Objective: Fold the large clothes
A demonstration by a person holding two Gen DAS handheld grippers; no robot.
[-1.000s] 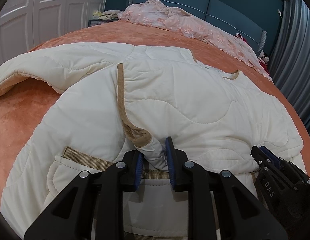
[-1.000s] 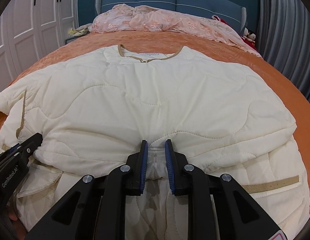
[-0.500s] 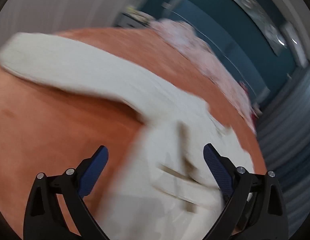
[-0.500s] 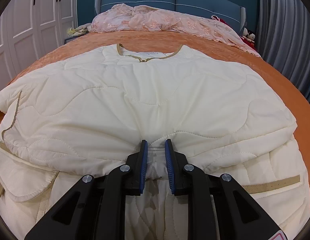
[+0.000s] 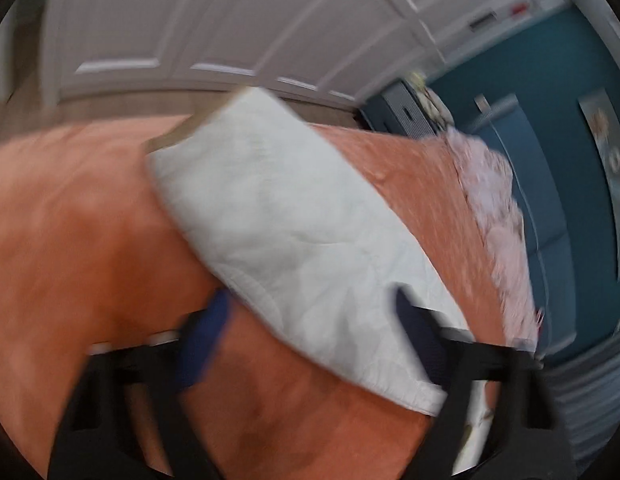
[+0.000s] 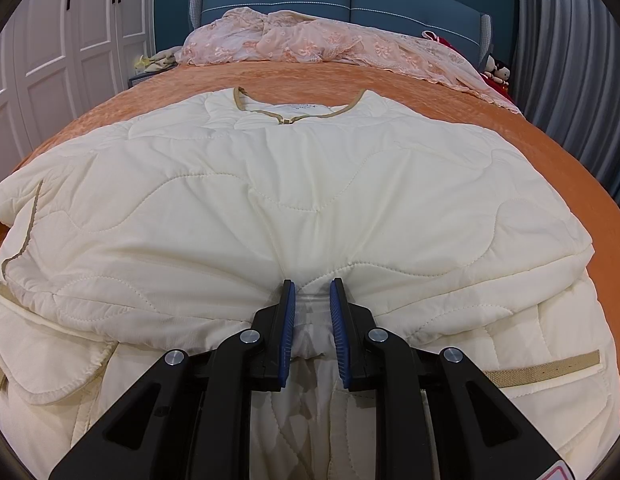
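On orange bed [image 6: 449, 92], cream jacket [image 6: 294, 184] lying spread flat, collar far side. Right gripper [image 6: 312, 312] pinching bunched hem fold at near edge. Left gripper [image 5: 310, 344] spread wide, holding nothing, hovering over sleeve [image 5: 278, 224]; view blurring. Risk: thick quilting slipping from narrow pinch, fold springing open; puffy sleeve sliding aside under hurried left grab.
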